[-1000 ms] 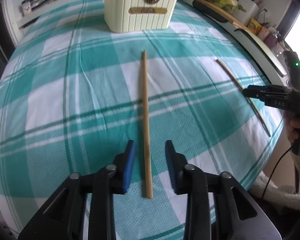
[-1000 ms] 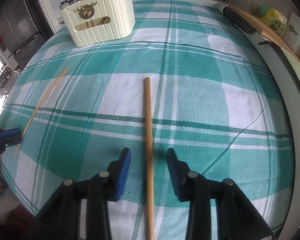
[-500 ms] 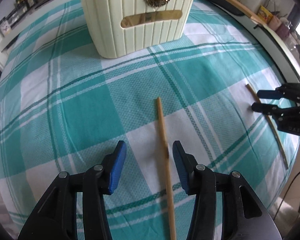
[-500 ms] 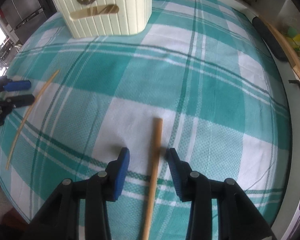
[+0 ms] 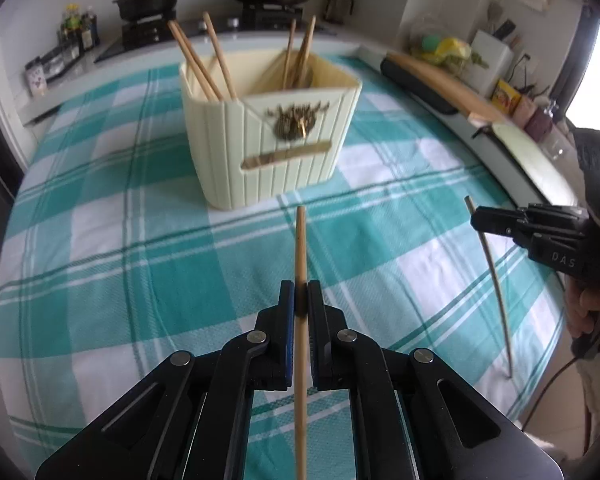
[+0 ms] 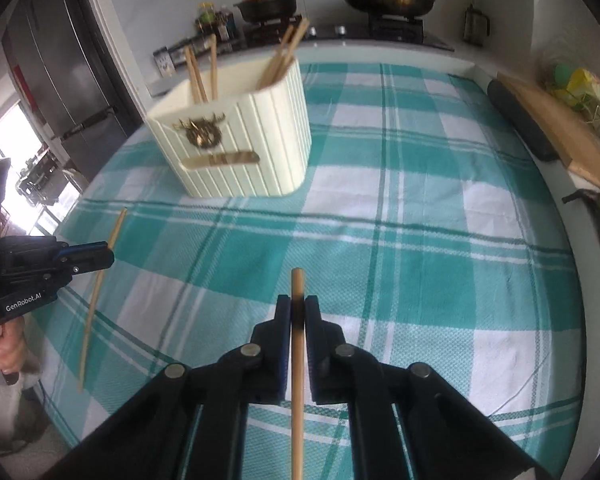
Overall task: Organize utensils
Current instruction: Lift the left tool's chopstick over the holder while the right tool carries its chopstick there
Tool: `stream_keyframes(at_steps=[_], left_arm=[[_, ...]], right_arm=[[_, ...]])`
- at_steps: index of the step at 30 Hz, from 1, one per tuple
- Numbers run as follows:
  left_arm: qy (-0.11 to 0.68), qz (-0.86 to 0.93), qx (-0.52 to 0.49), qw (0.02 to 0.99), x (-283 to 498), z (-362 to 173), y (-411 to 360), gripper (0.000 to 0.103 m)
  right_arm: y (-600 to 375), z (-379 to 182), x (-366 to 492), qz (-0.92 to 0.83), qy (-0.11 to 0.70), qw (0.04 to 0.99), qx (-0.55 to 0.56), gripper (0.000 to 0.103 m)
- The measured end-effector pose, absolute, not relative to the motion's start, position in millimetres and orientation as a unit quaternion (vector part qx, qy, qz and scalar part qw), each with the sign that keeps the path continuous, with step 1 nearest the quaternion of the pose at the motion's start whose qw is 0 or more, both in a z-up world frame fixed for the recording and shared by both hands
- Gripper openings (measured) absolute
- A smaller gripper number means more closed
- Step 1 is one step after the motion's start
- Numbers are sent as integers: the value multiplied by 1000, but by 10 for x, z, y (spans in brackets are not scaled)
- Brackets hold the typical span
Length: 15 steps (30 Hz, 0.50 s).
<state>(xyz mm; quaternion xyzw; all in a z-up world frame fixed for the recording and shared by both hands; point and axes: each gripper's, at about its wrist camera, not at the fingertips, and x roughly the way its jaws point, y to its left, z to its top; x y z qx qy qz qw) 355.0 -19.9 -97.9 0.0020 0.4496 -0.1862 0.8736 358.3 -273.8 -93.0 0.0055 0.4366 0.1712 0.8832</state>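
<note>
Item: left gripper (image 5: 301, 294). Jaws are clamped on a wooden chopstick (image 5: 300, 264), gripped partway along its length; the free tip is pointed toward the holder and the tail runs back beneath the gripper body.

Item: right gripper (image 6: 298, 310). Jaws are clamped on a second chopstick (image 6: 297, 292), gripped close to its forward end, so that most of the length hangs behind the pads.

Item: cream ribbed utensil holder (image 5: 274, 148). It is stood upright on the teal-and-white checked tablecloth (image 5: 112, 264), well ahead of both grippers. Several chopsticks (image 5: 204, 62) are already leaned inside, in what look like two compartments.

Handling note, as a judgement: both sticks appear lifted clear of the cloth and are to be carried to the holder. Each stick is best tipped nearer to upright before it is lowered, so that the lower end passes over the rim rather than striking the front wall. The end-heavy right stick is likely to pivot in the pads and should be moved slowly. The two are better inserted one after the other, so the grippers are kept apart above the opening.
</note>
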Motion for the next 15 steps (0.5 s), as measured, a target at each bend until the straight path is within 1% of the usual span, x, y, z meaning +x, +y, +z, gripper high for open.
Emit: stream_keyframes(at_steps=[6,10,15], left_arm=[[357,-189,-18,915,3113,-246,0,4],[317,-190,-30,929,2991,21,53,4],[283,-189,-41,939,3061,339,93,4]], right_arm=[[-2715,-261,3150,191,348,918,0,7],[-2693,23,2993,183,297,937,2,7],[-2620,352,3029,166,238,957,6,7]])
